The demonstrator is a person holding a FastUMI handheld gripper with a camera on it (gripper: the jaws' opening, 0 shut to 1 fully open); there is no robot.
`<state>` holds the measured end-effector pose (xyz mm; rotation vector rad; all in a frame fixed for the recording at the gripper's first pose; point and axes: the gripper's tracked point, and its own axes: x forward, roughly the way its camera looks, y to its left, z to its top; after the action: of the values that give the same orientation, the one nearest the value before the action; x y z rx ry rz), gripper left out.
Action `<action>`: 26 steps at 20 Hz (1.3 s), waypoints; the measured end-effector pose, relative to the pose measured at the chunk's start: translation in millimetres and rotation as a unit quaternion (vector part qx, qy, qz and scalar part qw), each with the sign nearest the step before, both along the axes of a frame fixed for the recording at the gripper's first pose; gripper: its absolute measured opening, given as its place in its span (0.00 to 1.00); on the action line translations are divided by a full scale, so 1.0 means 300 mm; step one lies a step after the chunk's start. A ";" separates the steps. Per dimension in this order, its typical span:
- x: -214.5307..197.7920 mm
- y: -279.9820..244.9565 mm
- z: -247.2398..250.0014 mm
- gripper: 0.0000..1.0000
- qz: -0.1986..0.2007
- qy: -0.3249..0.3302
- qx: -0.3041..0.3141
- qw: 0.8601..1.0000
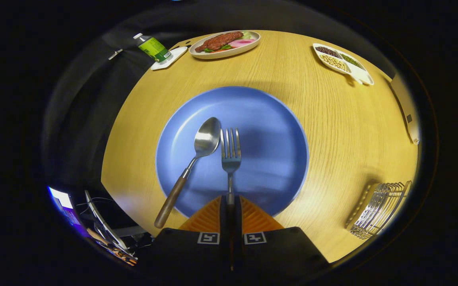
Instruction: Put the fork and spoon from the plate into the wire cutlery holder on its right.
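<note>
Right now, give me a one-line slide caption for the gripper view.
Gripper shut on the fork over the blue plate, spoon beside it, wire cutlery holder waiting to the right.

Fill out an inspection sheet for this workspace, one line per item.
Surface: round wooden table, bare around the plate.
Job's things: blue plate ahead of the fingers; spoon lies on it, wooden handle over the near rim; fork has its handle between the fingers; wire cutlery holder stands to the plate's right with nothing seen in it.
Clutter: food platter, divided dish of beans, green-labelled bottle on a small white tray, all at the far edge.
Grippers: gripper shut on the fork.
Cables: thin wires beyond the table's near left edge.
Surroundings: dark booth wall.
</note>
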<state>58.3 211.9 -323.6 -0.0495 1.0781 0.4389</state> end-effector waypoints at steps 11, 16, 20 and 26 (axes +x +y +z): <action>-0.127 -0.263 0.305 0.08 0.026 -0.017 0.006 0.999; -0.207 -0.533 0.394 0.07 0.039 -0.005 -0.042 0.998; -0.229 -0.718 0.415 0.08 0.023 0.019 -0.075 0.997; -0.232 -0.870 0.380 0.08 0.029 0.085 -0.114 0.989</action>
<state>-11.3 -48.9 -209.6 -0.2490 1.2942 0.3746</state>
